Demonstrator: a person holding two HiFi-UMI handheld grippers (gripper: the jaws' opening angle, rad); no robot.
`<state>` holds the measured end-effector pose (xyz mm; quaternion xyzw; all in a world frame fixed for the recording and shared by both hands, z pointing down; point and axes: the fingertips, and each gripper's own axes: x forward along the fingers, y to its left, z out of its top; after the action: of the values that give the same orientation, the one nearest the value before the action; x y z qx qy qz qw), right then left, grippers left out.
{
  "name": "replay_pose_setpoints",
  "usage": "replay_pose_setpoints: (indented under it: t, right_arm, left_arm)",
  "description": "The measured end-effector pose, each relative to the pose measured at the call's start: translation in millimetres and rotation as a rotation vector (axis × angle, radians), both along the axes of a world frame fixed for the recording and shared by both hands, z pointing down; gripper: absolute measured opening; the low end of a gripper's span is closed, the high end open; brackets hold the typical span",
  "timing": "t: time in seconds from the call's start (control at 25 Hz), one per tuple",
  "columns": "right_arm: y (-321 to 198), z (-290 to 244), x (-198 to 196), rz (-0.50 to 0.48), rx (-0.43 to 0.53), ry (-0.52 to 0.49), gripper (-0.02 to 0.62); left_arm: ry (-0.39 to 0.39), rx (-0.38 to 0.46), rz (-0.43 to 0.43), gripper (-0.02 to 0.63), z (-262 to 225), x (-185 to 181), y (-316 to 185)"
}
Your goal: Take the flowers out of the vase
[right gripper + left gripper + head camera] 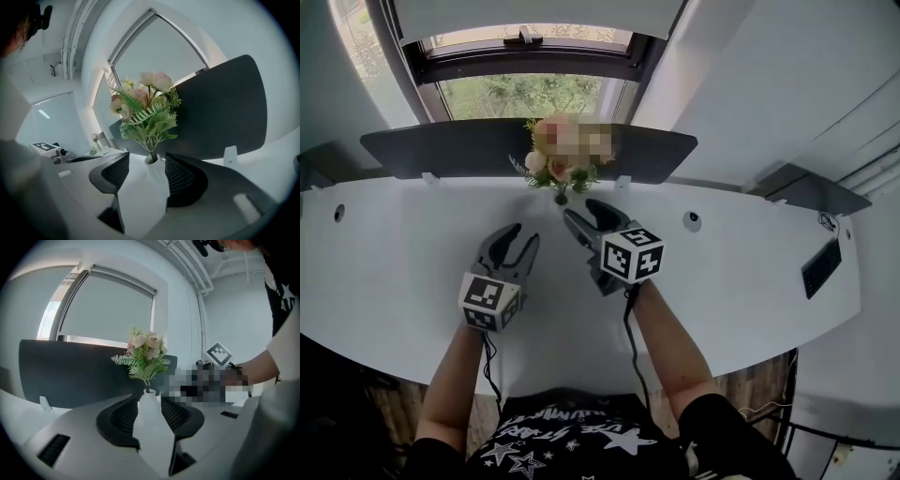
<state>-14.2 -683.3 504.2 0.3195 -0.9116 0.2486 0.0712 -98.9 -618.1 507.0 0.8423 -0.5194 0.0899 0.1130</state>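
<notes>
Both empty, fingers apart — left gripper (523, 234) and right gripper (579, 210) short of the vase (562, 198).

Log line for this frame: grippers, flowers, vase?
phase: pre-grasp | left gripper: open, empty | right gripper: open, empty, nearer vase | flowers: in vase, untouched

The person is wearing a black short-sleeved shirt (553, 436) with white stars. The left gripper (525, 234) and right gripper (579, 209), grey with black jaws, are carrying black-and-white marker cubes (633, 253) and trailing black cables (628, 328).
</notes>
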Motion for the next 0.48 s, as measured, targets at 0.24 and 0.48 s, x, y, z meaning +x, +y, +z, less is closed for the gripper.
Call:
replay_pose_setpoints:
  t: [0.24,0.48]
  right_arm:
    - [-16,10,-5,-0.064,-0.005,0.003,0.166]
    - [-28,14,-20,-0.121,0.004,0.006,0.184]
  left_arm:
    - [-0.015,-0.012,0.074,0.245,13,16,-18]
    - [-0.029,-0.055,0.117,0.265,33,25,-28]
